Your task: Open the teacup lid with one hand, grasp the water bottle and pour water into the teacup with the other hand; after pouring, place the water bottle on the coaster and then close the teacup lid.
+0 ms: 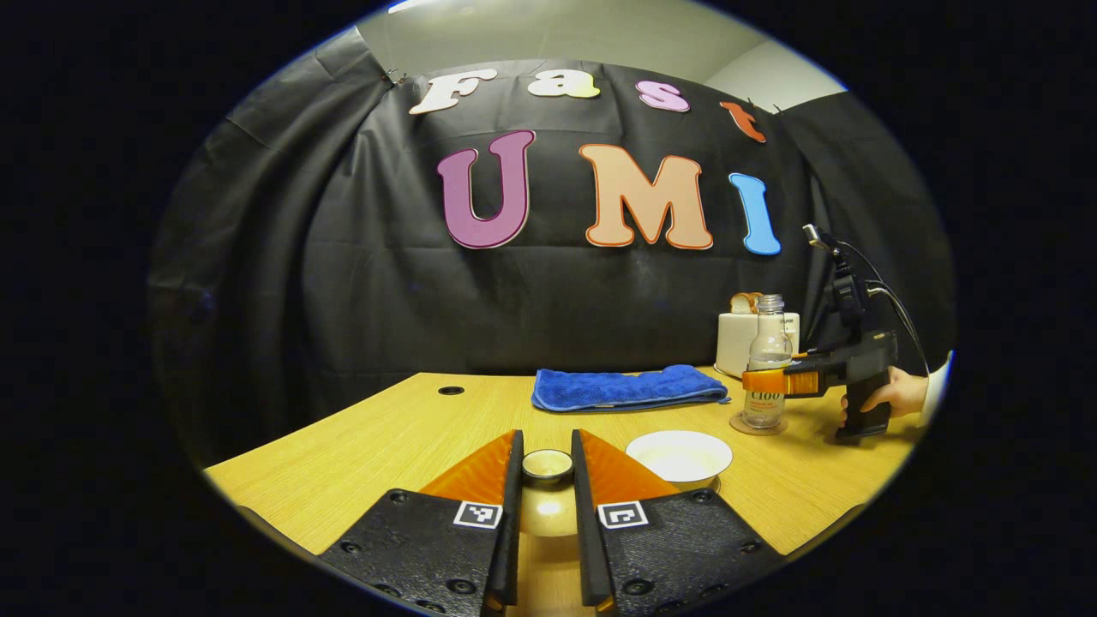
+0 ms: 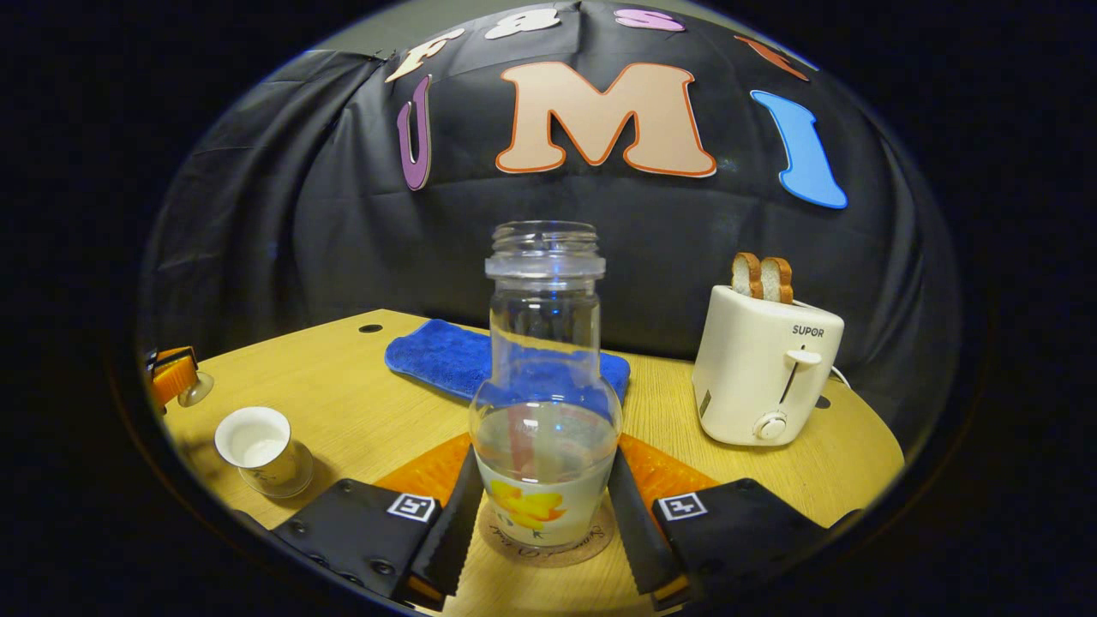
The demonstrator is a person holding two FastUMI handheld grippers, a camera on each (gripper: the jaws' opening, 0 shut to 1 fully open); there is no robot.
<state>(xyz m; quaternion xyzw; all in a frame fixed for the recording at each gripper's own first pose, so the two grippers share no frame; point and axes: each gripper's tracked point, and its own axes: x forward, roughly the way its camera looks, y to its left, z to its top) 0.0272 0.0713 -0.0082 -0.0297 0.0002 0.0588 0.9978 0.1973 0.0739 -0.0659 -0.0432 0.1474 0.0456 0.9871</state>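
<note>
Left tongs [image 1: 547, 506] grasping lid [image 1: 548, 465]; right tongs [image 2: 542, 523] clamp clear uncapped bottle [image 2: 543, 403] upright on coaster [image 2: 548, 542]

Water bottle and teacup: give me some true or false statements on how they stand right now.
1. The water bottle stands upright on the coaster. True.
2. The teacup lid sits on the teacup. False: the left gripper holds it, apart from the open teacup.
3. The water bottle is capped. False: its mouth is open.
4. Two toast slices stick out of the toaster. True.
</note>
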